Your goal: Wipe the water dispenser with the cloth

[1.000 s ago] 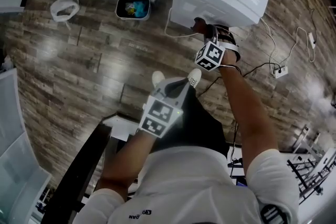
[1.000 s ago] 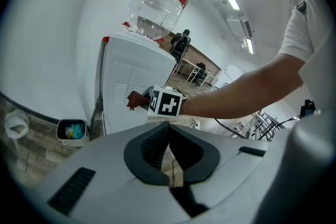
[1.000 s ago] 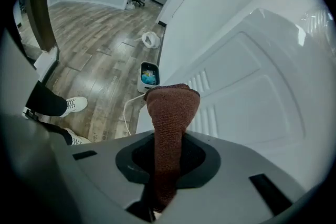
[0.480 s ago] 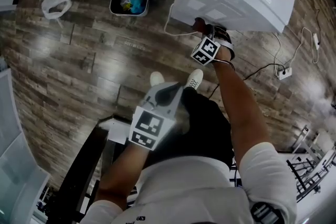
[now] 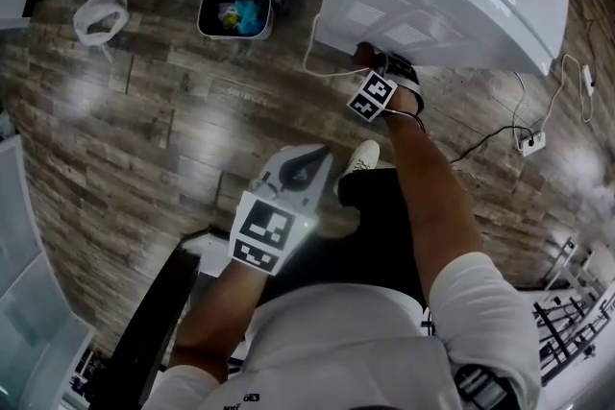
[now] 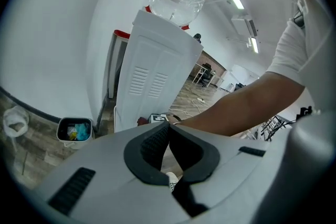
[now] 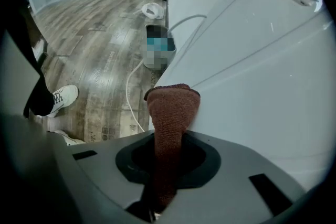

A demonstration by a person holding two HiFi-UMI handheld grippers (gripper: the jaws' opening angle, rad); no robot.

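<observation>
Rust-brown knitted cloth (image 7: 171, 107), soft and light I'm judging, is riding clamped mid-bunch in my right gripper (image 7: 167, 162), tip touching the white plastic water dispenser (image 7: 252, 76) down low; left gripper (image 6: 167, 147) is hanging closed, empty.

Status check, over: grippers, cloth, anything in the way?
Right gripper shut on cloth, tip against water dispenser side panel. Left gripper shut, empty, well short of it. White cable on floor beside the base, clear of the cloth.
</observation>
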